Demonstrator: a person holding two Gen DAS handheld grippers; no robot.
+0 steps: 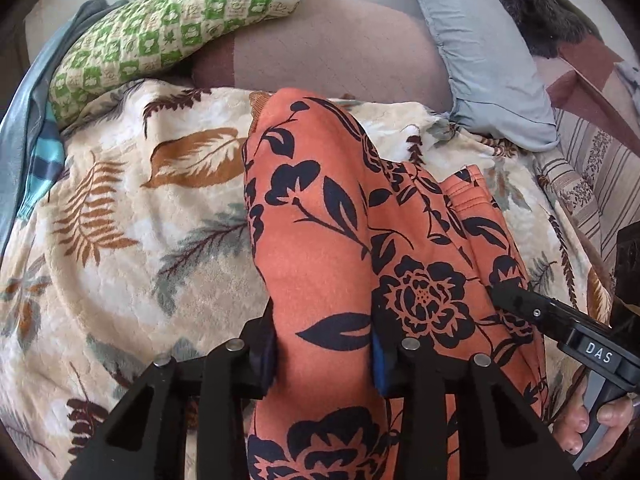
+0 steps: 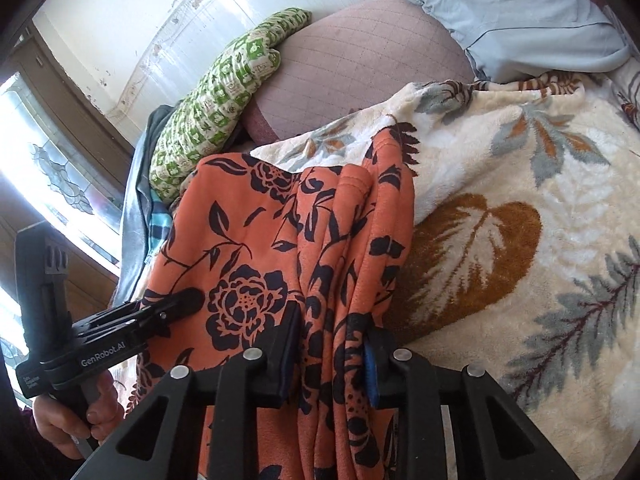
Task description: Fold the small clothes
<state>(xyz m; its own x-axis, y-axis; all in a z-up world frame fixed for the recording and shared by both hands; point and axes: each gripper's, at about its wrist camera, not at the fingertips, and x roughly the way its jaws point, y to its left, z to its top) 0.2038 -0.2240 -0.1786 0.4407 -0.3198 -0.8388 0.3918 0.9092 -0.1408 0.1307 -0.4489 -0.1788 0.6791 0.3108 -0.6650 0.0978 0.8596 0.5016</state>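
**Orange garment held up by both grippers, fold only part done**

Left wrist view: the left gripper (image 1: 324,354) sits at 6 o'clock, its jaws pinching a thick bunch of the orange floral garment (image 1: 320,240) between the blue pads. From the grip the cloth runs up toward 12 o'clock over the leaf-print blanket (image 1: 140,220) on the bed. At 4 o'clock the right gripper (image 1: 516,300) reaches in from the edge and meets the garment's right side, where the cloth gathers in long pleats. A green checked pillow (image 1: 180,28) lies at 10 o'clock and a pale blue pillow (image 1: 480,60) at 1 o'clock.

Right wrist view: the right gripper's jaws, at 6 o'clock, are pressed on several stacked layers of the garment, a stitched hem showing at 12 o'clock of the bunch. The left gripper comes in at 8 o'clock with its tip against the cloth.

Progress, as a judgement: the garment looks doubled lengthwise and bunched, not yet laid flat, so smoothing and the closing folds remain.

Hard to tell: what kind of garment it is, how many layers each grip takes, and its lower end, cut off at 6 o'clock in both views. Whether the far end rests on the blanket or hangs clear is unclear.
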